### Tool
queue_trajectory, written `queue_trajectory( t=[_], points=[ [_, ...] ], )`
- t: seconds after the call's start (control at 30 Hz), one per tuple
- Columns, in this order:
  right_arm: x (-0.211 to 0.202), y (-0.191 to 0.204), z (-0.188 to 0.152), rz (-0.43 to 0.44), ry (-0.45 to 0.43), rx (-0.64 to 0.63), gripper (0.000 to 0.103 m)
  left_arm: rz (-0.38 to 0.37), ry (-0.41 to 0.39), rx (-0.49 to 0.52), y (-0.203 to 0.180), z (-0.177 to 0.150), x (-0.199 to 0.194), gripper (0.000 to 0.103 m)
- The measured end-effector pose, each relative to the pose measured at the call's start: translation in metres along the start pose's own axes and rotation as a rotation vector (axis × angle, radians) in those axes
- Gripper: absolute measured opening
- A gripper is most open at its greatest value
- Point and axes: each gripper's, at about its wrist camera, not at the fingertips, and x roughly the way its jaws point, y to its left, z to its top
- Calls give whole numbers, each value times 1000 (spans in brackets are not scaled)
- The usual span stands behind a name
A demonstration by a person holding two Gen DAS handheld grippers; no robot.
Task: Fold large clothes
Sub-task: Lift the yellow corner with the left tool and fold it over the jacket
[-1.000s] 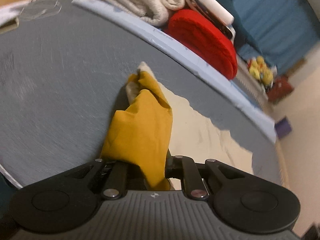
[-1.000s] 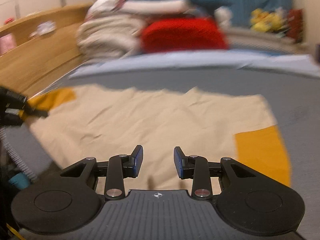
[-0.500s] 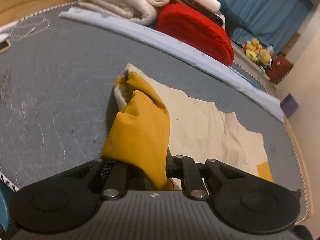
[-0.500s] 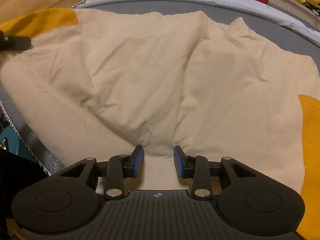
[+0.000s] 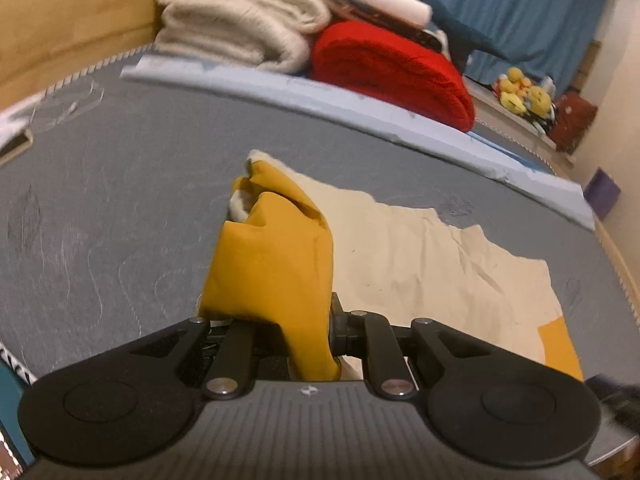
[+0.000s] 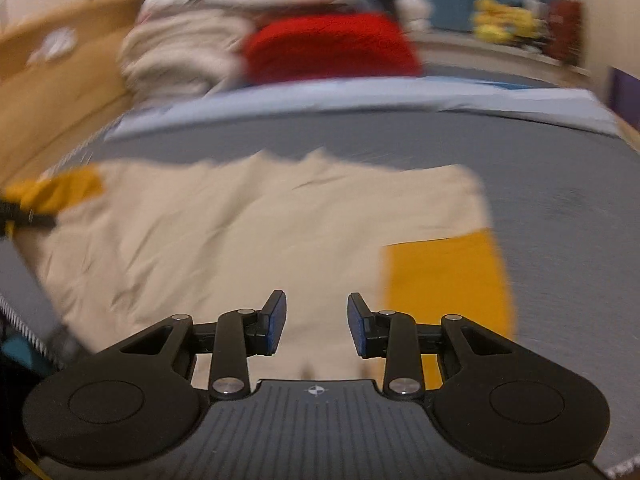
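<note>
Left wrist view: left gripper clamps mustard-yellow fabric sleeve, lifted for folding.
Right gripper: jaws apart, empty, near cream garment.

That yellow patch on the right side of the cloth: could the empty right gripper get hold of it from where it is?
Probably yes. The right gripper is open and holds nothing, and the yellow patch lies flat on the cloth just ahead to its right, with nothing over it. The view is blurred, though.

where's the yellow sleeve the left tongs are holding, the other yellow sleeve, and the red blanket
held yellow sleeve [image 5: 272, 264], left wrist view, on its bunched middle
other yellow sleeve [image 6: 444, 276], right wrist view, on its flat middle
red blanket [image 5: 384, 64], left wrist view, on its folded top
</note>
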Motion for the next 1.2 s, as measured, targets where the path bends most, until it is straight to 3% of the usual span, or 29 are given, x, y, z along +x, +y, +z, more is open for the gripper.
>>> queue_trajectory(
  t=[0.17, 0.27, 0.37, 0.43, 0.63, 0.7, 0.8, 0.93, 1.1, 1.2],
  points=[
    [-59, -65, -6, -76, -94, 97, 35, -9, -26, 32, -29, 6, -15, 15],
    [-72, -88, -9, -118, -126, 171, 35, -35, -54, 81, -49, 9, -17, 15],
    [-65, -101, -10, -146, -131, 262, 35, -67, -101, 142, -61, -2, -12, 15],
    [-58, -103, -11, -153, -128, 296, 35, -49, -68, 145, -68, -5, -1, 14],
    [-31, -89, -14, -181, -106, 263, 35, -138, -97, 93, -102, 9, -3, 12],
    [-31, -86, -11, -198, -136, 260, 35, -170, -98, 100, -126, 9, -2, 11],
    [-44, -81, -6, -257, -238, 228, 35, -216, -133, 202, -174, 2, -6, 9],
    [-59, -85, -9, -287, -313, 227, 35, -337, -168, 373, -249, -23, -11, 6],
    [-73, -109, -20, -263, -330, 315, 35, -489, -80, 532, -329, -75, 2, 5],
    [-79, -122, -23, -220, -336, 381, 38, -589, 104, 632, -361, -107, 26, 7]
  ],
)
